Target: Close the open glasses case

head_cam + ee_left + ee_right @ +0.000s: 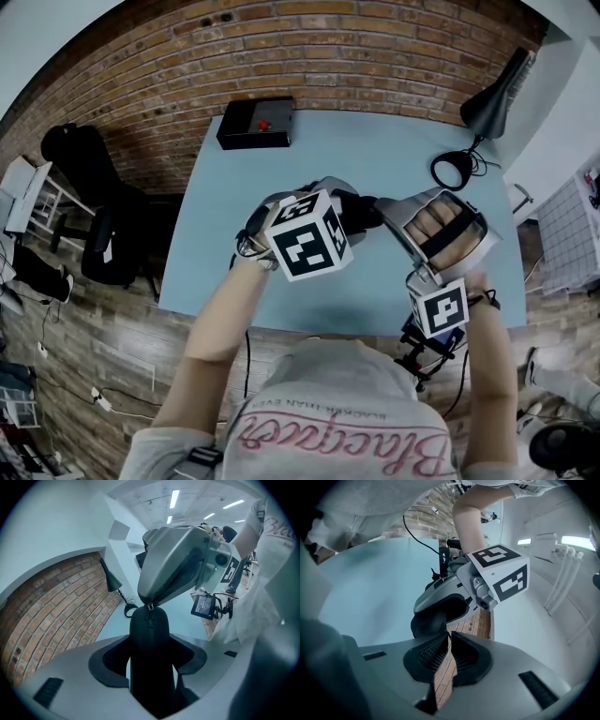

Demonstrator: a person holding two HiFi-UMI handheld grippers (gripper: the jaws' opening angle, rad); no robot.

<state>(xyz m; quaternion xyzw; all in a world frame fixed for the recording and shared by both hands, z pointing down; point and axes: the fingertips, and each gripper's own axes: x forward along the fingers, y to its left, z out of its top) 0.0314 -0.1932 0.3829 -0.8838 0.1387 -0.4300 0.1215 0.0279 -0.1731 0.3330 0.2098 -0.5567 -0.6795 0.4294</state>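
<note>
Left gripper [149, 660]: jaws are clenched on the glasses case [149, 637]. The dark pads [110, 660] press its two sides, and the case stands end-up between them.
Right gripper [446, 648]: jaws are drawn almost together, with the tips pinching the small zip pull [149, 606] at the case's far end.
Case location: in the air between the two grippers, above the near part of the blue table [375, 150] and not resting on it.
Zip state: cannot tell how far round it has run; only the end by the pull shows.
Step in hand (judgement): dragging the pull along the zip to shut the case.
Risk 1: the pull slips out of the right tips. Cause: it is a tiny metal tab held only at the very tips, so a tug off the zip's line would lever it free.
Risk 2: the case twists or slides in the left clamp. Cause: its shell is smooth and rounded, and the zip's drag pulls it away from the pads.
Risk 3: the slider jams at the curved end. Cause: pulling straight where the track bends.
Risk 4: the case drops. Cause: nothing supports it from below, and the right gripper view shows wooden floor [440, 686] through the jaw gap, so a fall may miss the table.
Precaution (judgement): keep the pull in line with the track, with the left grip firm.
</note>
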